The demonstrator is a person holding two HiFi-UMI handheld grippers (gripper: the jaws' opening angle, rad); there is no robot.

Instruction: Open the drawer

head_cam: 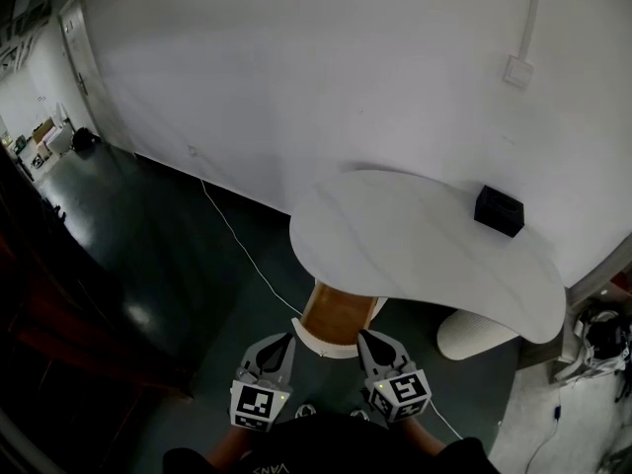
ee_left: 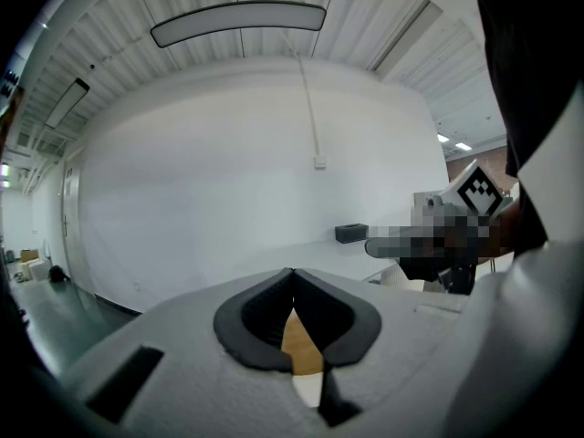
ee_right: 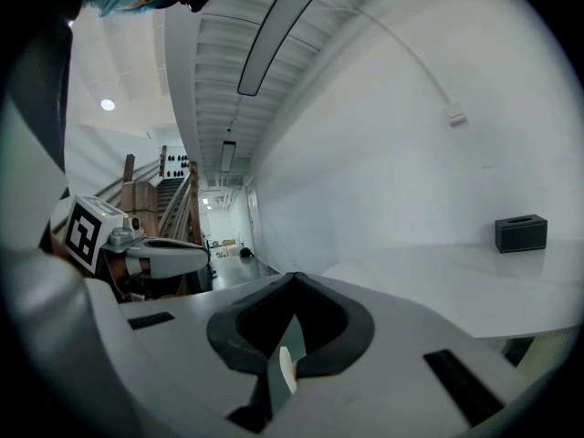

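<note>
In the head view a drawer [head_cam: 337,313] with a wooden inside and a white curved front [head_cam: 330,345] sticks out from under the white table [head_cam: 415,255]. My left gripper [head_cam: 288,341] hangs by the front's left corner and my right gripper [head_cam: 362,338] by its right corner. Whether either touches the front I cannot tell. Both are shut with nothing between the pads. In the left gripper view the jaws [ee_left: 292,272] meet, and the drawer's wood [ee_left: 301,343] shows below them. The right gripper view also shows closed jaws [ee_right: 292,276].
A black box [head_cam: 498,210] sits on the table's far right by the white wall. A white rounded base [head_cam: 476,334] stands under the table's right side. A thin cable [head_cam: 237,240] runs across the dark floor on the left. Cluttered gear [head_cam: 602,339] lies at the right edge.
</note>
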